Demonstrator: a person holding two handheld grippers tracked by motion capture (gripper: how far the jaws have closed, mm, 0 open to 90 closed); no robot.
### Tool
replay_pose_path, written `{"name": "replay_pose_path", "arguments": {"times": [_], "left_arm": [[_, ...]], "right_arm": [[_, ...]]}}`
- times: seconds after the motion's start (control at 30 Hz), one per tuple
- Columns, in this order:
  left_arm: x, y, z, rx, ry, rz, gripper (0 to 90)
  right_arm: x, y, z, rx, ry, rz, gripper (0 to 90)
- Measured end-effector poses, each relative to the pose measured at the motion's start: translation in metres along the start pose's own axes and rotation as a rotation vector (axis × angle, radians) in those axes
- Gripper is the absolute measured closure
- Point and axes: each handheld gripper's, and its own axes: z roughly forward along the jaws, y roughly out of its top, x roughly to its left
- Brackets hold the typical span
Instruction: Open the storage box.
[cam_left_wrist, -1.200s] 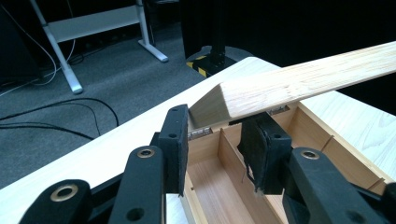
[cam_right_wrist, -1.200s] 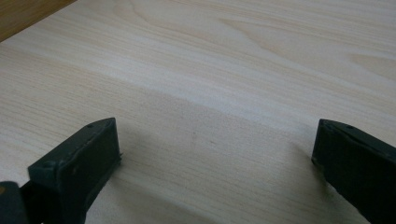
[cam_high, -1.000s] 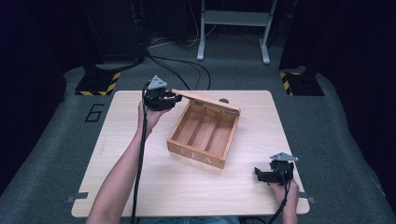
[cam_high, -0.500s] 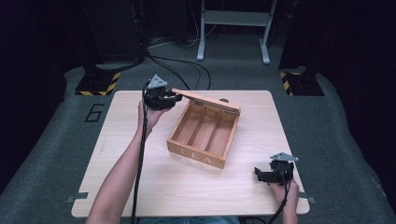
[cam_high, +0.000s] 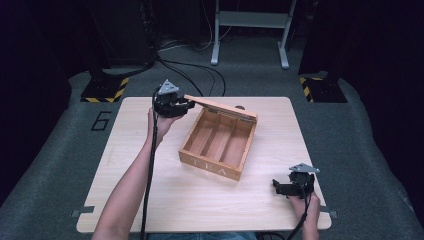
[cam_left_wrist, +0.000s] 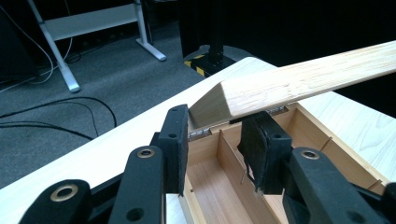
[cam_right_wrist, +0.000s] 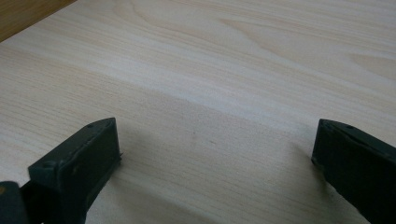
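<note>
A wooden tea box (cam_high: 217, 145) with three long compartments sits in the middle of the table (cam_high: 165, 205). Its hinged lid (cam_high: 222, 107) stands raised over the far edge. My left gripper (cam_high: 187, 106) is at the lid's left end and is shut on it. In the left gripper view the lid's (cam_left_wrist: 299, 84) corner sits between the two black pads, with the left gripper (cam_left_wrist: 215, 140) above the box's open inside (cam_left_wrist: 215, 182). My right gripper (cam_high: 276, 186) rests low near the table's front right corner. In the right gripper view the right gripper (cam_right_wrist: 215, 154) is open over bare wood (cam_right_wrist: 224, 70).
A small dark round spot (cam_high: 240, 107) lies on the table behind the box. Beyond the table are floor cables (cam_high: 190, 75), a white desk frame (cam_high: 250, 30) and two yellow-and-black striped bases (cam_high: 107, 89). The number 6 (cam_high: 101, 121) is marked on the grey mat at left.
</note>
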Motion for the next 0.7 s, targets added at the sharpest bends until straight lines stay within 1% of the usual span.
{"name": "replay_pose_path", "arguments": {"times": [0.7], "left_arm": [[0.0001,0.0005,-0.0002,0.006,-0.002,0.003,62.0]], "right_arm": [[0.0000,0.0000,0.0000,0.000,0.000,0.000,0.4]]}}
